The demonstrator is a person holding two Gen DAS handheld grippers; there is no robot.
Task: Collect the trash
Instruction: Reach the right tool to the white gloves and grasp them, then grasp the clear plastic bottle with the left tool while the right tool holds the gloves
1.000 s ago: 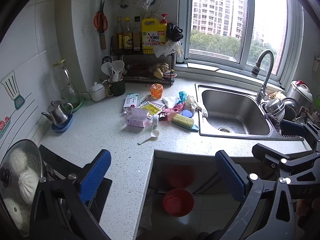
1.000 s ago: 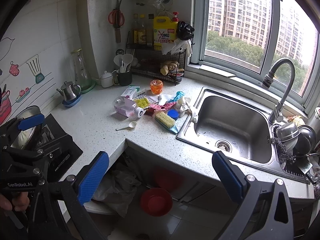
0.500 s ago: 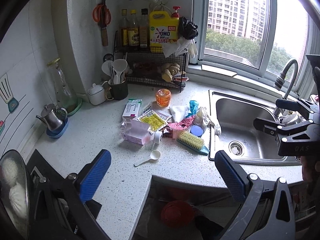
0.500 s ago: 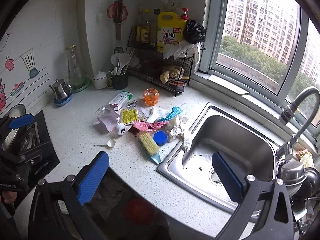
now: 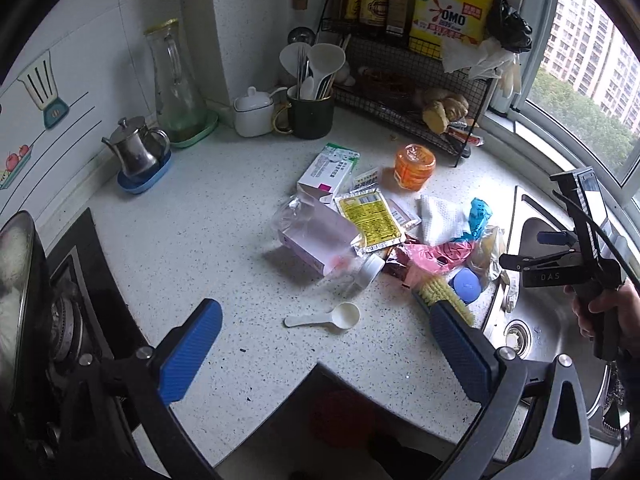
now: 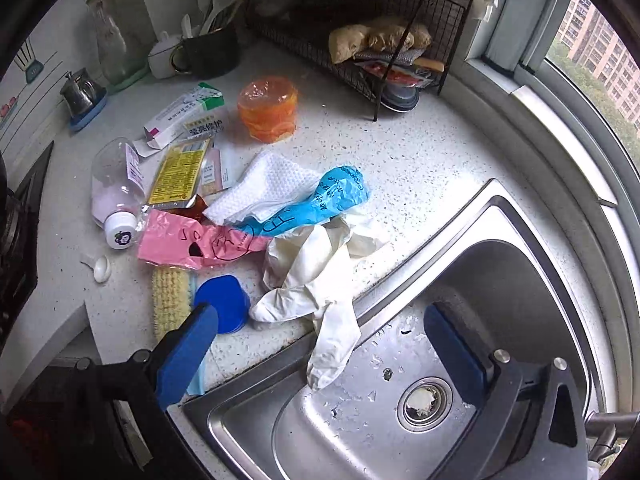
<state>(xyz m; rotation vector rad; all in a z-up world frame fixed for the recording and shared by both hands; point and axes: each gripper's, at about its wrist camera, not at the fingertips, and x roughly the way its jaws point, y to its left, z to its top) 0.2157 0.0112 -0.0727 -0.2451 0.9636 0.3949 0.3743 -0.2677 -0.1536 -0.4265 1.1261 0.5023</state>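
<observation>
Your right gripper (image 6: 320, 340) has its jaws spread wide and holds nothing; it hangs at the lower centre of the right wrist view, straddling the white glove (image 6: 316, 276), whose fingers droop over the sink (image 6: 520, 264) edge into the basin. Risk: if you close on the hanging tip only, the thin glove may stretch or slip out, and the crumpled bulk lying on the counter (image 6: 420, 152) could drag the blue wrapper (image 6: 320, 200) and pink wrapper (image 6: 188, 240) that touch it. The left pad sits just above the blue lid (image 6: 222, 304) and beside the scrub brush (image 6: 170, 300); a careless close could pinch the lid or nudge the brush, which is probably not trash. Your left gripper (image 5: 324, 344) is likewise spread and empty, low in the left wrist view, over bare counter just below the white scoop (image 5: 334, 317). The trash pile sits mid-frame: yellow packet (image 5: 368, 216), bottle (image 5: 320, 240), box (image 5: 328, 168), paper towel (image 5: 442, 216). The bottle lies on its side and may roll if bumped. Anything knocked rightward drops in the wet sink.
</observation>
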